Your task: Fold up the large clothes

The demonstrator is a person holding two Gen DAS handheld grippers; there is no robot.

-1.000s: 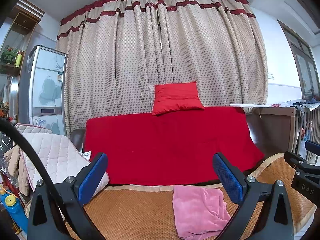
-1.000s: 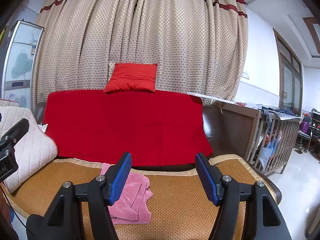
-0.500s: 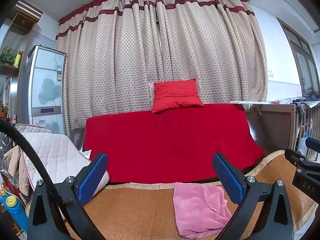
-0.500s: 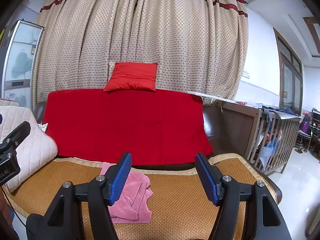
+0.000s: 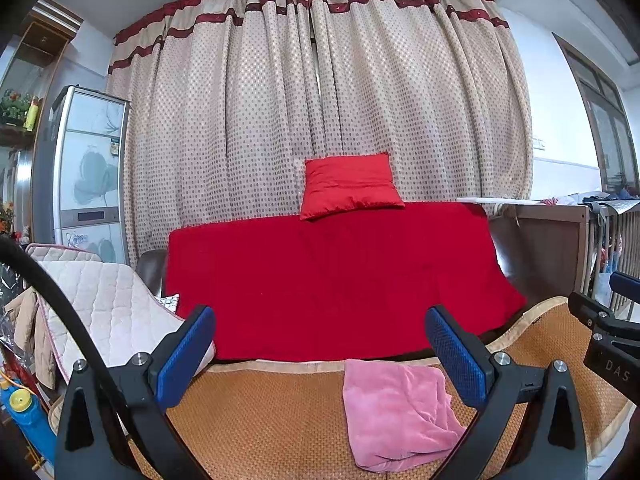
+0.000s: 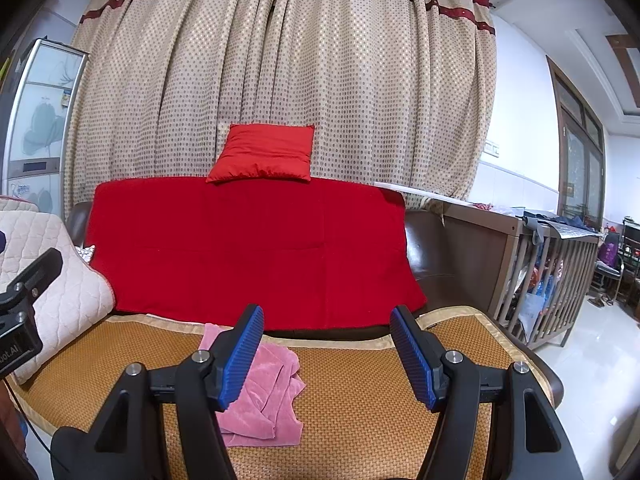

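Nothing in the room has shifted since the earlier frames, apart from a slight drift in the left camera's framing; both grippers hover where they were. Nearest, the left gripper holds its jaws wide apart with nothing between them, its ribbed blue pads set on black angular arms. The right gripper likewise stands open and empty, with the same rubbery blue facing. Just beyond them lies the pink garment, a soft, fleecy cloth rumpled into a loose heap on the woven mat, a tan basket-weave sheet with a pale fabric border. To the left sits a cream quilted cushion stitched in diamonds. Behind the mat, a smooth red blanket drapes the dark sofa back, topped by a puffy square red pillow. Farthest hangs a pleated beige dotted curtain with maroon bands.
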